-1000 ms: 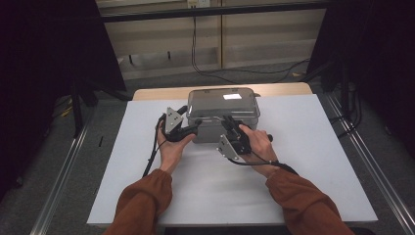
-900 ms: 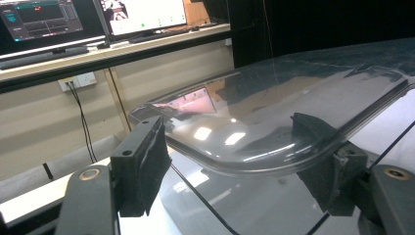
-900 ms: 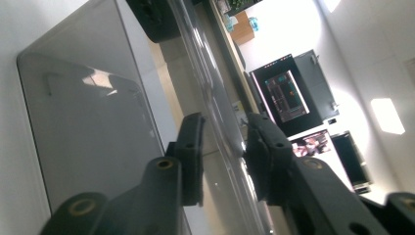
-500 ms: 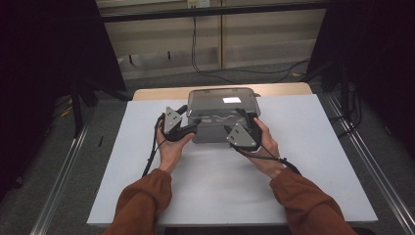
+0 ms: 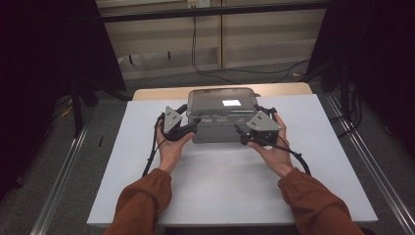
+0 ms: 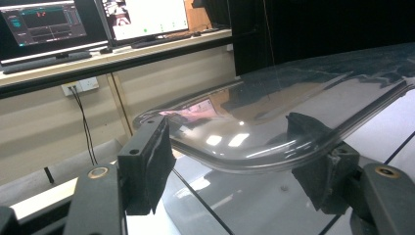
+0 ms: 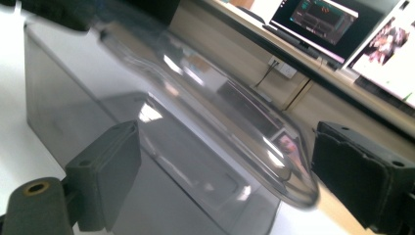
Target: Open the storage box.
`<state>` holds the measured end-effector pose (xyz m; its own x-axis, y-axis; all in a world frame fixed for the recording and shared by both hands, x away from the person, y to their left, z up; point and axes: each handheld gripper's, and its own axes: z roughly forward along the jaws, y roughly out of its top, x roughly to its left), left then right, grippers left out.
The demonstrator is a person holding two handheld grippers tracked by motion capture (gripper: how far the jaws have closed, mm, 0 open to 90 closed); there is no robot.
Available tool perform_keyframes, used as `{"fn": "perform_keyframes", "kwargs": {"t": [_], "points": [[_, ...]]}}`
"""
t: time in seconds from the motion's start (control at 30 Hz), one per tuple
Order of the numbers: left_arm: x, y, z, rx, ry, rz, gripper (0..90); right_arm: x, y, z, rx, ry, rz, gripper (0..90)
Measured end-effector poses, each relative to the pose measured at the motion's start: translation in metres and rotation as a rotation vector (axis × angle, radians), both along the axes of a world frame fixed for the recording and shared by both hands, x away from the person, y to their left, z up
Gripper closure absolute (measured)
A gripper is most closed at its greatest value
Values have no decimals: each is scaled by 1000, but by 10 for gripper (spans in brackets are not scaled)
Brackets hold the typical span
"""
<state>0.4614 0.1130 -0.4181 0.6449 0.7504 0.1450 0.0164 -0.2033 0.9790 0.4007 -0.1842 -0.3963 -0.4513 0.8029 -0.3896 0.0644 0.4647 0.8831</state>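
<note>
A grey plastic box [image 5: 222,128] with a clear lid [image 5: 222,102] stands on the white bench [image 5: 235,191], between the two claws. The left claw [image 5: 190,129] is at the box's near left corner. In the left gripper view its jaws are on both sides of the rounded lid corner [image 6: 254,156]; the right pad seems to lie against the lid edge, while the left pad stands a little apart from it, so I cannot tell if this claw really grips.

The right claw [image 5: 241,132] is at the near right corner of the box. Its jaws have just been opening, and in the right gripper view they stand wide and released, with the lid corner [image 7: 288,188] between them and touching neither pad.

Behind the box, past both claws, there are monitors [image 6: 142,17] on a shelf.
</note>
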Motion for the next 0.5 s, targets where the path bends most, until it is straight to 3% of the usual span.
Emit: {"fn": "perform_keyframes", "kwargs": {"t": [0.07, 0.17, 0.23, 0.37, 0.5], "points": [[0, 0, 0, -5, -1, 0, 346, 2, -6, 0, 34, 26, -10, 87], [1, 1, 0, -3, 2, -2, 354, 4, -11, -5, 62, 53, 18, 10], [1, 1, 0, -17, 3, -4, 356, 7, -14, -8, 87, 84, 30, 12], [1, 1, 0, -22, 3, -4, 357, 10, -22, -8, 146, 97, 27, 46], [2, 1, 0, -25, 2, -1, 361, 11, -29, -7, 149, 87, 30, 114]]}}
